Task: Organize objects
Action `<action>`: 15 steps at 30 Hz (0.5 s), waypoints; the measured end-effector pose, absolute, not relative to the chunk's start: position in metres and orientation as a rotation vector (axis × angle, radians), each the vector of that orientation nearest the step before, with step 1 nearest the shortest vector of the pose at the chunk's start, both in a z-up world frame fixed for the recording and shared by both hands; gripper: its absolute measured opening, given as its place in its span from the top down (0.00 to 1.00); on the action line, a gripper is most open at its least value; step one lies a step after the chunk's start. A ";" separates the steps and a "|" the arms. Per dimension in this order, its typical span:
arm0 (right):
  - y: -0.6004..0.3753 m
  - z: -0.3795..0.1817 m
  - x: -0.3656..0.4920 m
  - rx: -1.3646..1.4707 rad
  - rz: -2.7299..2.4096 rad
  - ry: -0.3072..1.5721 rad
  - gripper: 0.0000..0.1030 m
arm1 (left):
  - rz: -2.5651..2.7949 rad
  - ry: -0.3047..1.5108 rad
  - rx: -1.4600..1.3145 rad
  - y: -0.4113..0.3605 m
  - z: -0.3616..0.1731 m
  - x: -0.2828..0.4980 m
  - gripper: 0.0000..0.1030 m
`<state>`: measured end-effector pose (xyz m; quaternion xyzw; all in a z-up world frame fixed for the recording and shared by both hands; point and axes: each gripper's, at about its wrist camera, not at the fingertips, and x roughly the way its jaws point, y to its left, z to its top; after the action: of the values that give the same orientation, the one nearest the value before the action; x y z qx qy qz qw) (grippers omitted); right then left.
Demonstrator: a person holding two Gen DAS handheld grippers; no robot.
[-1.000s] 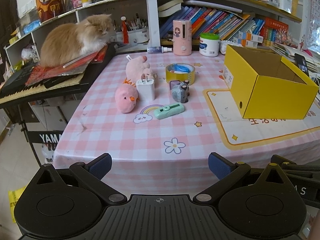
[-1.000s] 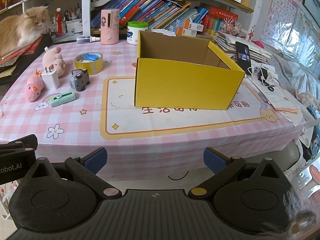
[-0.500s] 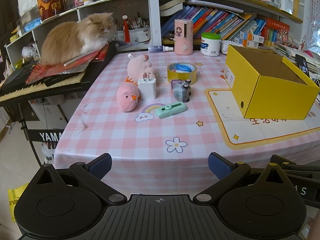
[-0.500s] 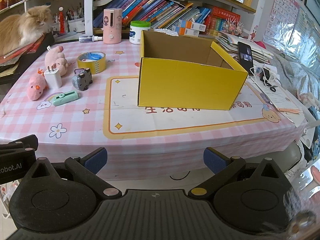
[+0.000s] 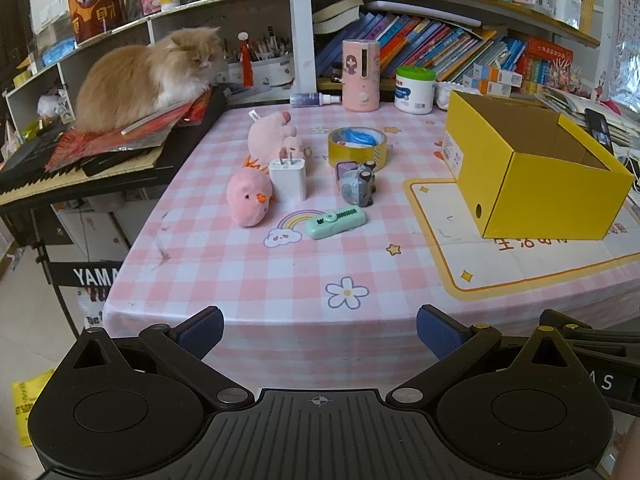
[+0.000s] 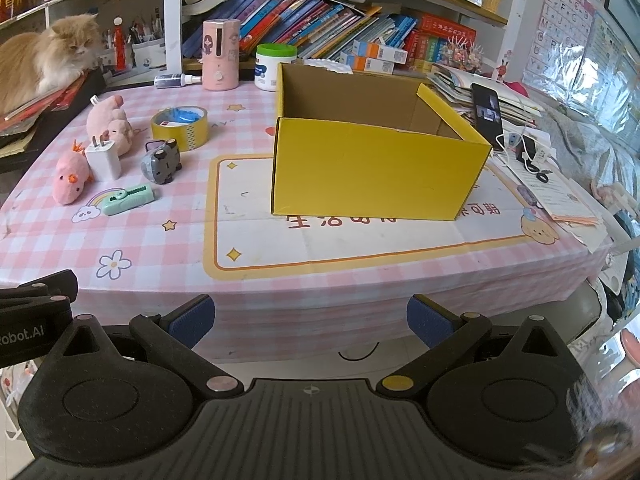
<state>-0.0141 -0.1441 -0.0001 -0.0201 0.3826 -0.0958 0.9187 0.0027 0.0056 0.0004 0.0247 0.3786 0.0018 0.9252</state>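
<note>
An open yellow box (image 5: 536,184) stands on the pink checked table, also in the right wrist view (image 6: 376,168). Left of it lie a pink chick plush (image 5: 249,200), a white charger (image 5: 288,179), a pink pig plush (image 5: 270,140), a yellow tape roll (image 5: 357,147), a grey toy (image 5: 358,184) and a mint green cutter (image 5: 335,222). The same group shows in the right wrist view around the cutter (image 6: 128,199). My left gripper (image 5: 319,330) is open and empty before the table's front edge. My right gripper (image 6: 310,320) is open and empty, facing the box.
An orange cat (image 5: 148,76) sits on papers on a keyboard (image 5: 80,168) left of the table. A pink humidifier (image 5: 359,75) and a white jar (image 5: 414,90) stand at the back before bookshelves. A phone (image 6: 486,107), cables and papers lie right of the box.
Both grippers have edged slightly forward and up toward the table. Nothing on the table has moved.
</note>
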 end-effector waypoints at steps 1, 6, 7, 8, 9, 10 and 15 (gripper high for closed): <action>-0.145 0.000 -0.014 -0.041 -0.197 0.787 0.00 | 0.002 0.776 0.050 0.006 0.000 0.003 0.00; -0.145 0.000 -0.014 -0.041 -0.195 0.785 0.00 | 0.000 0.773 0.039 0.011 0.000 0.003 0.00; -0.144 0.000 -0.014 -0.040 -0.193 0.784 0.00 | 0.002 0.771 0.038 0.013 0.000 0.004 0.00; -0.143 0.000 -0.013 -0.039 -0.192 0.783 0.00 | 0.003 0.770 0.036 0.014 0.001 0.004 0.00; -0.141 0.000 -0.013 -0.037 -0.189 0.781 0.00 | 0.005 0.769 0.034 0.016 0.001 0.004 0.00; -0.140 0.000 -0.013 -0.035 -0.186 0.781 0.00 | 0.007 0.768 0.029 0.018 0.001 0.004 0.00; -0.133 -0.001 -0.010 -0.036 -0.169 0.783 0.00 | 0.017 0.773 0.015 0.025 -0.001 0.005 0.00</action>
<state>-0.0100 -0.1325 -0.0008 -0.0174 0.3812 -0.0821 0.9207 0.0055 0.0247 -0.0006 0.0073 0.3768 0.0081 0.9262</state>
